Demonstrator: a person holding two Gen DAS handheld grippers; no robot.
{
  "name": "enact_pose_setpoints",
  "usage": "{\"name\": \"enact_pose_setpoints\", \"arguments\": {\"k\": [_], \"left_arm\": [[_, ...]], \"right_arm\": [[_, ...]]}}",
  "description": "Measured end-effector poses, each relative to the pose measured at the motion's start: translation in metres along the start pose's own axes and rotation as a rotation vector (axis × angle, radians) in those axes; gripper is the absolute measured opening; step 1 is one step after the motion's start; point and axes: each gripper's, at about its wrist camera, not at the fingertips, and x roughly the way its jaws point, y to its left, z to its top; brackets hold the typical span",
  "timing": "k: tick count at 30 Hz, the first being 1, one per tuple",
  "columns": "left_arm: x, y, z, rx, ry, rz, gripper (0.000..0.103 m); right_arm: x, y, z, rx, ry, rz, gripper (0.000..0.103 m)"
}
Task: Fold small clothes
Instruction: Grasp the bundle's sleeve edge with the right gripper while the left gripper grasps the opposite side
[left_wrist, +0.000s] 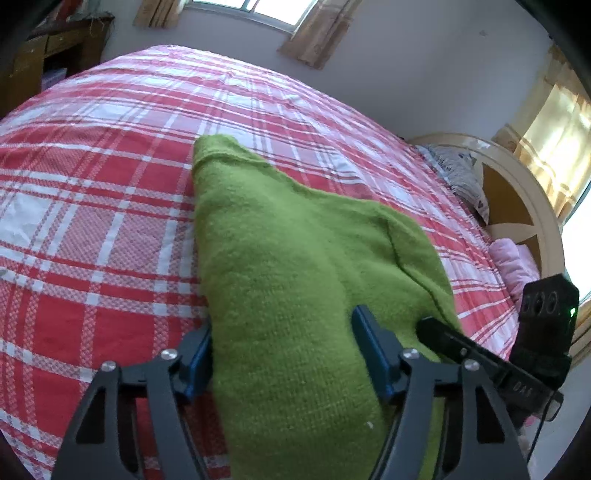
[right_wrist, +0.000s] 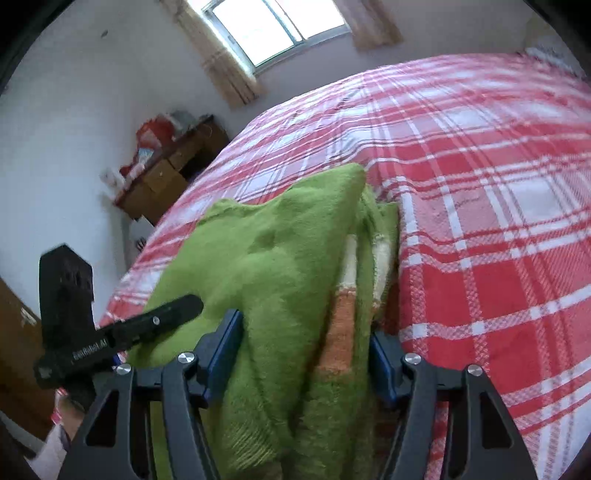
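Observation:
A green knitted garment (left_wrist: 280, 258) lies on the red and white plaid bedspread (left_wrist: 92, 221), folded over on itself. In the right wrist view the garment (right_wrist: 258, 266) shows orange and cream stripes (right_wrist: 343, 325) along its right side. My left gripper (left_wrist: 282, 354) has its blue pads on either side of a thick fold of the green cloth. My right gripper (right_wrist: 306, 354) also has its blue pads on either side of a bunched fold. Each gripper shows in the other's view, the right one (left_wrist: 480, 354) and the left one (right_wrist: 122, 332), close beside each other.
The plaid bed (right_wrist: 498, 221) fills most of both views. A rounded wooden headboard (left_wrist: 517, 192) with a grey pillow (left_wrist: 458, 173) and pink cloth (left_wrist: 517, 266) is at right. A cluttered wooden desk (right_wrist: 166, 166) stands against the wall by the window (right_wrist: 273, 29).

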Motion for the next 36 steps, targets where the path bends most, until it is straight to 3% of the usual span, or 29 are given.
{"name": "enact_pose_setpoints", "arguments": {"k": [2,4,7,11,17,20,22,23,27,36], "left_arm": [[0.001,-0.003,0.001,0.004,0.003,0.017,0.062],[-0.002,-0.009,0.001,0.008,0.013,0.038,0.055],[-0.018,-0.023,-0.004,0.065,0.026,0.073,0.05],[-0.046,-0.037,-0.032,0.114,0.091,0.107,0.049],[-0.094,-0.045,-0.089,0.117,0.21,0.115,0.051],[-0.1,-0.042,-0.107,0.106,0.2,0.15,0.065],[-0.097,-0.041,-0.107,0.105,0.179,0.189,0.073],[-0.096,-0.041,-0.106,0.098,0.171,0.203,0.075],[-0.09,-0.049,-0.105,0.134,0.142,0.257,0.078],[-0.081,-0.045,-0.105,0.133,0.125,0.29,0.091]], "right_arm": [[0.001,0.006,-0.001,-0.012,0.008,-0.024,0.062],[-0.002,0.015,-0.001,-0.008,0.027,-0.051,0.045],[-0.019,0.024,-0.004,0.017,0.045,-0.031,0.035],[-0.047,0.039,-0.026,0.009,0.098,-0.021,0.034],[-0.096,0.057,-0.09,-0.016,0.188,0.035,0.034],[-0.11,0.066,-0.115,-0.075,0.182,0.015,0.034],[-0.113,0.071,-0.123,-0.119,0.147,-0.023,0.039],[-0.113,0.072,-0.125,-0.124,0.132,-0.04,0.04],[-0.108,0.066,-0.123,-0.097,0.1,-0.092,0.058],[-0.1,0.043,-0.118,-0.009,0.029,-0.101,0.078]]}}
